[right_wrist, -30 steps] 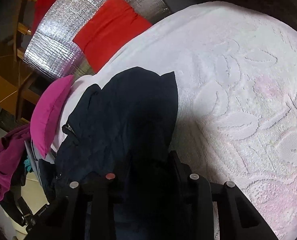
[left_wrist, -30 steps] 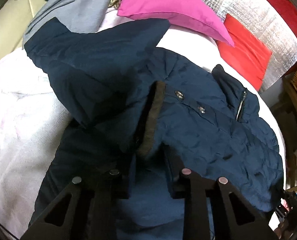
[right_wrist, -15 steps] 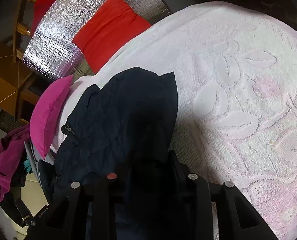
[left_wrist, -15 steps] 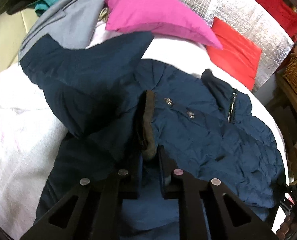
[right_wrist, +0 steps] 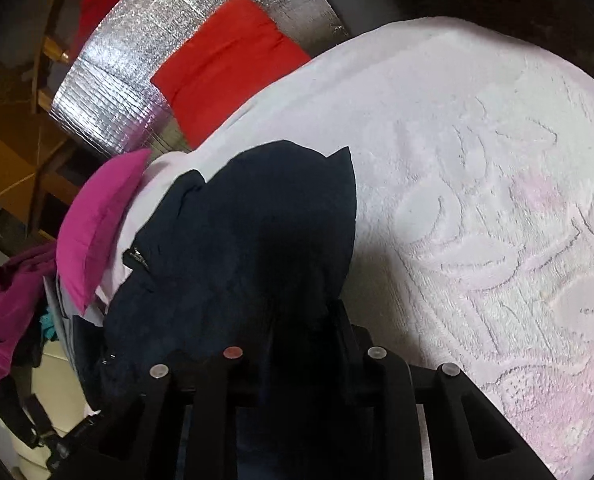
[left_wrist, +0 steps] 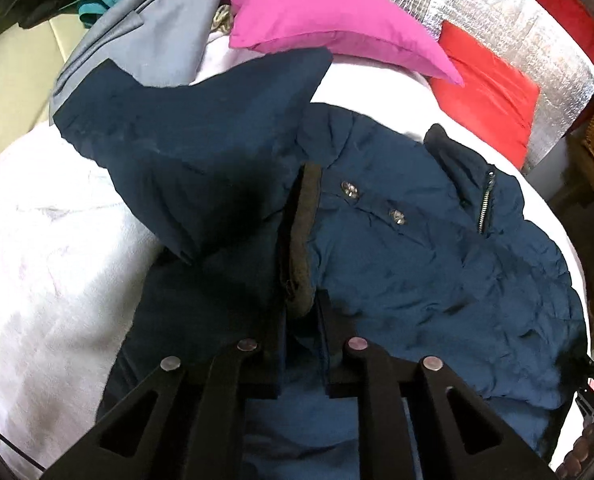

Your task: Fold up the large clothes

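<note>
Closed tighter than before: left gripper [left_wrist: 301, 312] pinching brown cuff [left_wrist: 303, 240] of navy jacket [left_wrist: 417, 264], spread on white bedspread [right_wrist: 477, 200]. Right gripper [right_wrist: 293, 320] clamping jacket fabric.

Matt, crinkled navy cloth jacket [left_wrist: 417, 264] with shiny metal snaps [left_wrist: 349, 189]; plush, embossed white blanket [right_wrist: 497, 208]; glossy, crinkled silver foil [right_wrist: 125, 80] upper left; smooth pink pillow [left_wrist: 321, 12].

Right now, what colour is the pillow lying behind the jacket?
Bright pink; the pillow shows best in the left wrist view, beyond the navy jacket.
</note>
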A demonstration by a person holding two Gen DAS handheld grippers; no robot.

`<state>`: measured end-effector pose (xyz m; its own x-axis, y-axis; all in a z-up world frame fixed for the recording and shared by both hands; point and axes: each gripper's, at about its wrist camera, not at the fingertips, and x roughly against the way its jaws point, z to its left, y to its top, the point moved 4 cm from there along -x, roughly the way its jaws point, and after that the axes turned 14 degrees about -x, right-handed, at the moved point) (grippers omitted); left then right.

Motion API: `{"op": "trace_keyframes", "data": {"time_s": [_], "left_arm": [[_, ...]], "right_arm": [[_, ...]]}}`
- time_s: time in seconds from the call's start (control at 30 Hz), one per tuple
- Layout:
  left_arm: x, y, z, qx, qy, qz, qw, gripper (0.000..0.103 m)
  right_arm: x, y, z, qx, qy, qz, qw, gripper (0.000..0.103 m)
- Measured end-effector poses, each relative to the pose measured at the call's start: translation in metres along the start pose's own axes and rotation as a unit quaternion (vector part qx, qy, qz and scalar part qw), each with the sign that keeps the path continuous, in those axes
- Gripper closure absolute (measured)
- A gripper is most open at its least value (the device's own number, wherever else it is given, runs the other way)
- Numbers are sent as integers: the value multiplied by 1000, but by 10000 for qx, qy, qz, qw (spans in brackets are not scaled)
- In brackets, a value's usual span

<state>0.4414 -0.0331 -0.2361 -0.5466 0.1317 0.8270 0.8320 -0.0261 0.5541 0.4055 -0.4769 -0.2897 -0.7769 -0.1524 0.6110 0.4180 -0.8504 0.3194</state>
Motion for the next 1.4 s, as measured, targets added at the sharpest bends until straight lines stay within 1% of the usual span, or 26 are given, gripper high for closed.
{"op": "trace_keyframes", "data": {"time_s": [0.03, 0.1, 0.2, 0.23, 0.3, 0.33, 0.37, 0.43, 0.47, 0.53, 0.6, 0.63, 0.73, 0.77, 0.83, 0.9, 0.93, 1.0, 1.07, 1.2, 1.23, 1.27, 1.4], "left_arm": [[2, -1, 1, 29, -39, 4, 10000, 86], [1, -2, 4, 114, -66, 100, 9999, 80], [9, -5, 13, 235, -189, 111, 9995, 73], [13, -6, 17, 274, -230, 83, 9993, 72], [27, -8, 22, 323, -279, -51, 9991, 66], [33, -8, 26, 336, -287, -120, 9990, 64], [40, -8, 32, 355, -296, -212, 9987, 61], [53, -8, 44, 424, -286, -387, 9979, 56], [58, -8, 50, 471, -266, -460, 9975, 52], [67, -7, 72, 666, -182, -655, 9955, 47], [70, -5, 89, 911, -142, -751, 9929, 42], [70, -5, 99, 1085, -178, -777, 9909, 40], [61, -3, 123, 1555, -366, -768, 9842, 36], [57, -3, 131, 1726, -473, -750, 9810, 34], [40, 0, 142, 2085, -806, -665, 9724, 34], [25, 3, 152, 2337, -1011, -603, 9652, 33], [17, 6, 152, 2405, -1060, -589, 9631, 33], [7, 10, 160, 2533, -1097, -601, 9593, 33], [0, 14, 166, 2654, -1202, -639, 9545, 33], [-16, 22, 177, 3027, -1544, -726, 9377, 33], [-21, 26, 178, 3079, -1581, -722, 9354, 33], [-26, 28, 180, 3121, -1626, -721, 9332, 33], [-44, 35, 182, 3270, -1847, -727, 9239, 34]], "right_arm": [[3, 0, 1, -31, 3, -39, 10000, 72], [9, 1, 4, 18, -53, -160, 9999, 70], [29, 3, 11, 228, -340, -748, 9964, 69], [37, 2, 13, 281, -380, -945, 9944, 58], [49, 1, 18, 363, -361, -1284, 9904, 42], [55, -1, 23, 450, -307, -1437, 9881, 42], [58, -3, 30, 572, -232, -1494, 9868, 42], [59, -11, 43, 842, 33, -1409, 9864, 42], [57, -18, 50, 997, 153, -1295, 9864, 42], [48, -35, 67, 1344, 274, -1028, 9852, 53], [32, -54, 80, 1619, 359, -635, 9841, 55], [24, -60, 84, 1668, 375, -442, 9843, 55], [-4, -80, 87, 1779, 202, 43, 9838, 55], [-10, -84, 84, 1789, 101, 146, 9837, 55], [-34, -90, 74, 1744, -194, 481, 9833, 55], [-39, -89, 73, 1779, -238, 452, 9827, 55], [-41, -87, 72, 1783, -234, 465, 9826, 55], [-33, -84, 72, 1671, -36, 477, 9848, 56], [-24, -81, 71, 1602, 147, 378, 9862, 56], [-12, -74, 71, 1622, 313, 60, 9862, 55], [-8, -73, 71, 1605, 352, 18, 9864, 55], [-9, -68, 79, 1607, 383, 11, 9863, 56], [-4, -65, 81, 1636, 452, -59, 9855, 55]]}}
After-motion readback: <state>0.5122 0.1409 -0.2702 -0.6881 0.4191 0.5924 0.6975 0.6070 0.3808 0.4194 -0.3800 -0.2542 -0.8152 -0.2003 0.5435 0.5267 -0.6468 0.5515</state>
